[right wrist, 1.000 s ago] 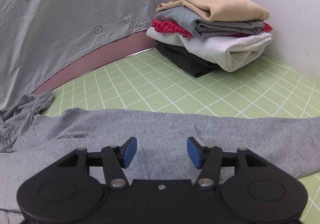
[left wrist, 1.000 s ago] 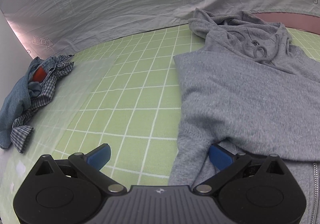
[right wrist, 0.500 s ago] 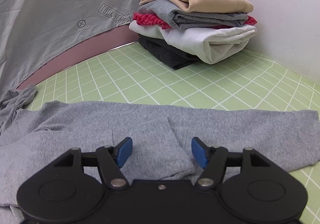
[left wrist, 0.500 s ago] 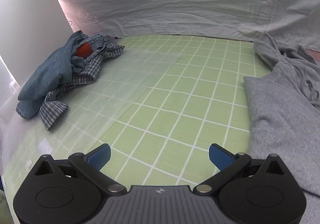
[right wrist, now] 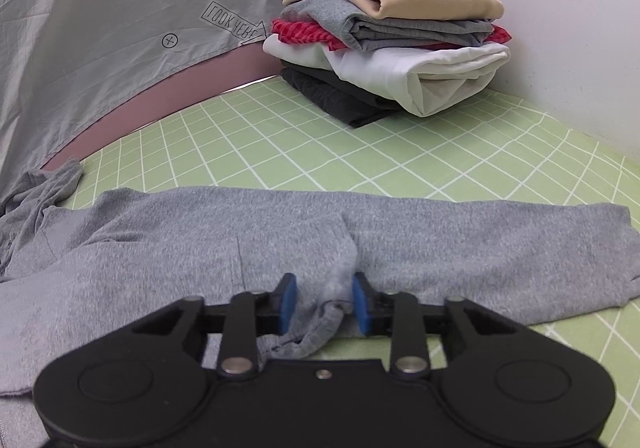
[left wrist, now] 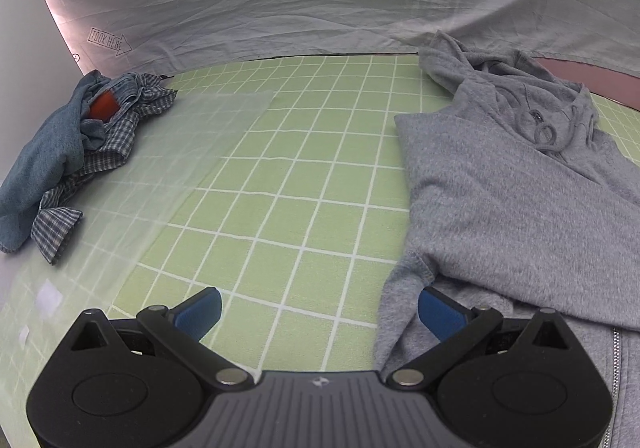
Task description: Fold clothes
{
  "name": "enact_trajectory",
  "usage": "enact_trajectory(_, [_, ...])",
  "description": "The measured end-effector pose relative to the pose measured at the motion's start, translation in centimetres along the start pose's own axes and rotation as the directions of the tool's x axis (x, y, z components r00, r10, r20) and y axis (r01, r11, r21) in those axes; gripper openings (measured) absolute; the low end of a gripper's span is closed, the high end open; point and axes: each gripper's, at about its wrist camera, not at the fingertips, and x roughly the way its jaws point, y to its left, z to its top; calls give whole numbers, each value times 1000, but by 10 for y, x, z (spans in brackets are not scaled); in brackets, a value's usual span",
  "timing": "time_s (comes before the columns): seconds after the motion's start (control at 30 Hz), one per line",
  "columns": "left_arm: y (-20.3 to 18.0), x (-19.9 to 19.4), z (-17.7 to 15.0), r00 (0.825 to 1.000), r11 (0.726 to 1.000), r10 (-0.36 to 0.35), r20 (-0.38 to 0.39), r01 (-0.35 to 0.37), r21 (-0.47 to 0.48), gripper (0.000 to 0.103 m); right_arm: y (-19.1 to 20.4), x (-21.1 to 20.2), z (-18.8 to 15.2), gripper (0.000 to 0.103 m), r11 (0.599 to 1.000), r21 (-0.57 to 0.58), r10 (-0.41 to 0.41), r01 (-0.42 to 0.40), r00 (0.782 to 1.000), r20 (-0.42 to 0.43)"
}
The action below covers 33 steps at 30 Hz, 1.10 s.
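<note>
While the 2 grippers sit at the near edge of the green grid mat [left wrist: 288, 184], here's how it looks right now:

Step in hand: sleeve fold on the gray hoodie [left wrist: 520, 200], I'd say. It's lying flat, hood toward the mat's far edge, 1 sleeve [right wrist: 480, 232] stretched out across the mat.

Right gripper [right wrist: 323, 302]: jaws have just been closing and are nearly together, pinching a bunched bit of the hoodie's fabric, looks like a cuff or hem edge, between the blue pads. So it has a grip.

Left gripper [left wrist: 318, 312]: spread wide, holding nothing. Its right pad sits right at the hoodie's near-left edge, fabric just beside it, bare mat between the pads.

Where the other stuff is: folded stack [right wrist: 392, 48] of about 5 pieces at the mat's far right corner by the wall. Unfolded heap of denim and checked cloth [left wrist: 68, 152] at the mat's left edge, well apart from the hoodie.

Next move, my guess: lift the pinched bit and carry it over the body without dragging the whole thing. Left gripper probably wants to close on that near edge to anchor or match the fold.

Watch out for: thick fleece slipping from a shallow pinch, and the sleeve twisting as it comes over.
</note>
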Motion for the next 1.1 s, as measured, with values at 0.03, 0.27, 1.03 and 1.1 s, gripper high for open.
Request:
enact_trajectory(0.03, [5,-1,-1,1000,1000,2,-1,-2,-5,103,0,-3,0,16,1000,-4,0,0,1000,7])
enact_trajectory(0.27, [37,-2,-7,1000,998,-22,-21,21,-55,103,26,-39,3,14,998,-59,26,-20,994,105])
enact_trajectory(1.03, [153,-6,-7,994,992,-99,42,102,-71,103,301,-130,-75,13,868,-226,465,-442,883,62])
enact_trajectory(1.1, [159,-2,-6,994,992,-100,40,103,-70,103,312,-126,-82,13,872,-215,459,-440,887,44])
